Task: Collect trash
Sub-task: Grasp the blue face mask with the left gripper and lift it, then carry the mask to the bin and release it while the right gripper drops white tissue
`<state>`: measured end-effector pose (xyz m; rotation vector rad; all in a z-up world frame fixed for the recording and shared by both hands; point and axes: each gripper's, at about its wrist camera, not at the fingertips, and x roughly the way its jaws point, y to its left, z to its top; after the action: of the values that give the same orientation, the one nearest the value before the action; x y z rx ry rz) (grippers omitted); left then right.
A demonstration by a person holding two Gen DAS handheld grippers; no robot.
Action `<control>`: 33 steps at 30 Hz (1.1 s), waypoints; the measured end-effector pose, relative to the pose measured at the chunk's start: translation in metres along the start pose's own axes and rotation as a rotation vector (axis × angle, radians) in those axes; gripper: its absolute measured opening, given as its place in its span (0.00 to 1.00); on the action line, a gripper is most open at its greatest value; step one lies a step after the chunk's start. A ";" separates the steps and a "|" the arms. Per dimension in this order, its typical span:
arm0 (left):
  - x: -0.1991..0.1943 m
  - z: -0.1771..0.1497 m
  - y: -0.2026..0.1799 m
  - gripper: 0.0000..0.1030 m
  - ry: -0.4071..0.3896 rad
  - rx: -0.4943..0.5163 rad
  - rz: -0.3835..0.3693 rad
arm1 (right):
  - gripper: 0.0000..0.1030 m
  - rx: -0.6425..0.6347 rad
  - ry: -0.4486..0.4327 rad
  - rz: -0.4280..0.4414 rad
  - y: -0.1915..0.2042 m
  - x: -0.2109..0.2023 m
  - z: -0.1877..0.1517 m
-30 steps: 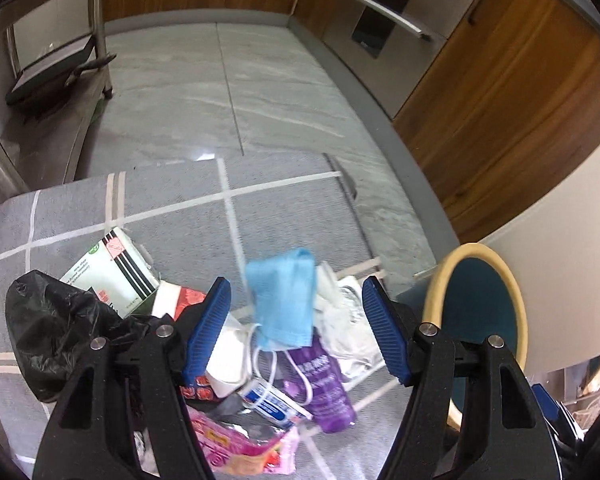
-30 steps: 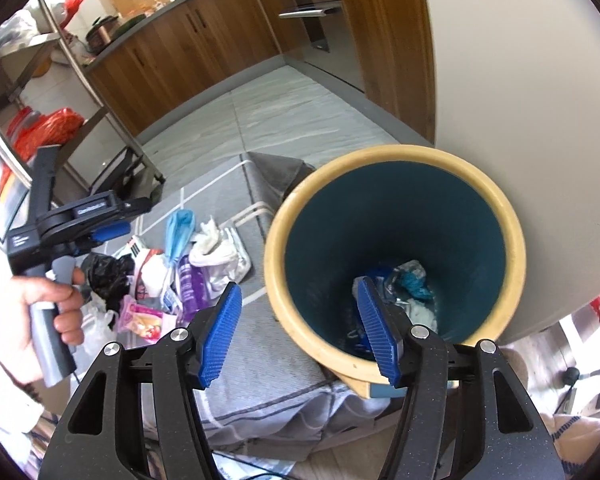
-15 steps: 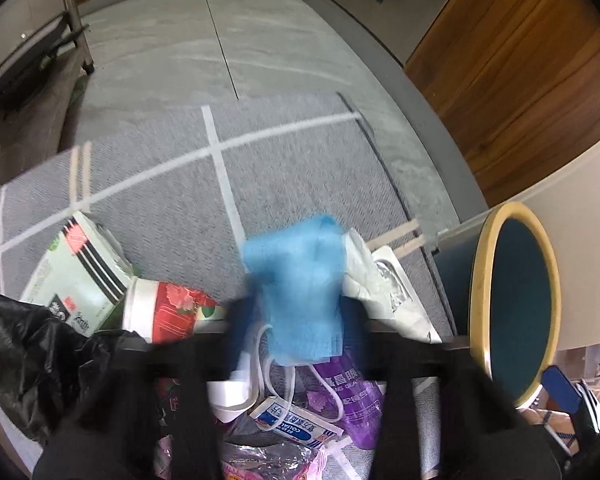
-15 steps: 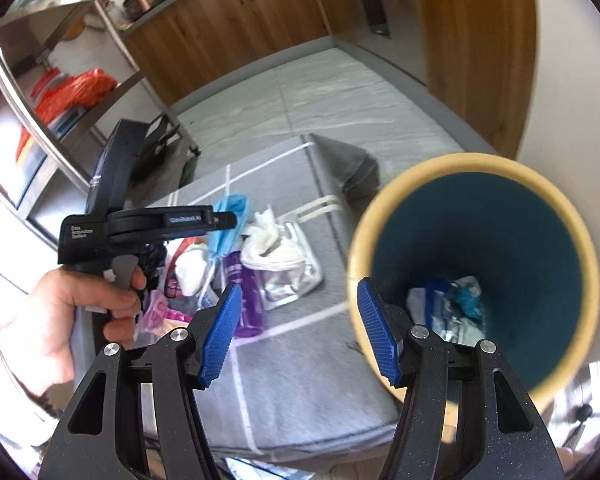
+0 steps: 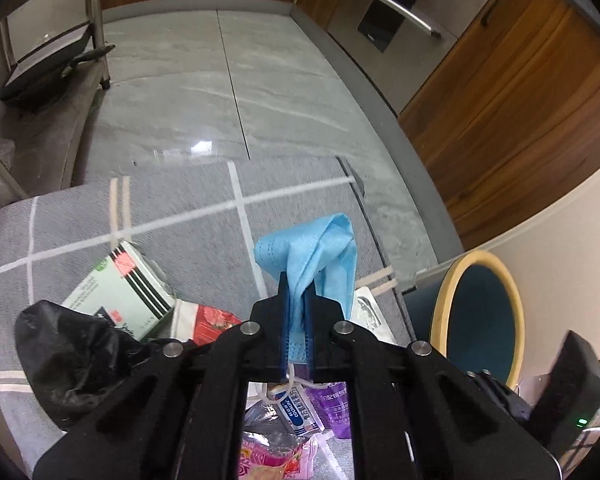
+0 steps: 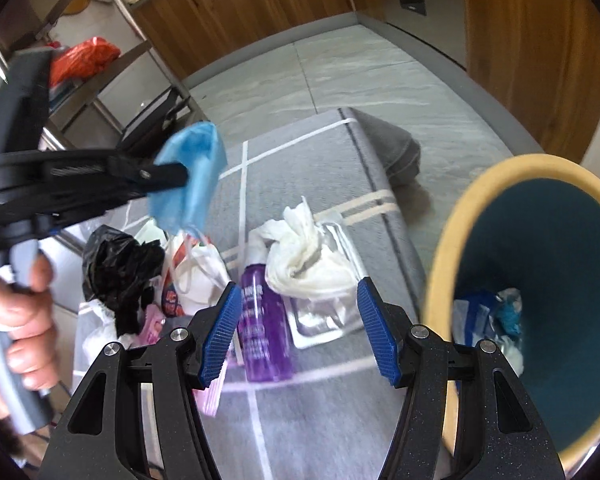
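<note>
Left hand-held gripper clamped on blue mask, above trash pile on rug. Right hand-held gripper wide open, empty, over purple bottle w/ tissue wad beside; bin at right. Labels unreadable.

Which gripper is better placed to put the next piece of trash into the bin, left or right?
Left. The left gripper is already shut on the blue face mask, lifted above the pile, with the bin beside it. The right gripper is open and empty, over the purple bottle.
</note>
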<state>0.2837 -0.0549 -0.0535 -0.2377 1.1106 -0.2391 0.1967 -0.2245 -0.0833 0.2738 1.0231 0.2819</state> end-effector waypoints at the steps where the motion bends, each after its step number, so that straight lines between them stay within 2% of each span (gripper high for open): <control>1: -0.003 0.001 0.001 0.05 -0.007 -0.006 -0.002 | 0.60 -0.003 0.004 0.001 0.001 0.004 0.001; 4: -0.008 0.002 0.002 0.05 -0.017 -0.023 -0.013 | 0.59 0.003 0.018 0.005 0.001 0.014 0.004; 9: -0.017 0.003 0.006 0.05 -0.033 -0.051 -0.036 | 0.43 0.020 0.064 0.022 -0.001 0.029 0.001; 13: -0.026 0.007 0.005 0.05 -0.046 -0.070 -0.057 | 0.14 0.031 0.082 0.057 -0.004 0.032 0.000; 14: -0.029 0.007 0.004 0.05 -0.050 -0.069 -0.059 | 0.11 0.033 0.080 0.065 -0.003 0.031 0.000; 24: -0.070 0.007 -0.002 0.05 -0.111 -0.054 -0.074 | 0.09 0.067 0.016 0.139 -0.002 -0.005 0.006; 33: -0.097 0.003 -0.005 0.05 -0.159 -0.043 -0.109 | 0.09 0.029 -0.058 0.132 0.004 -0.057 0.002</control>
<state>0.2445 -0.0292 0.0320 -0.3500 0.9467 -0.2889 0.1699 -0.2412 -0.0361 0.3751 0.9540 0.3767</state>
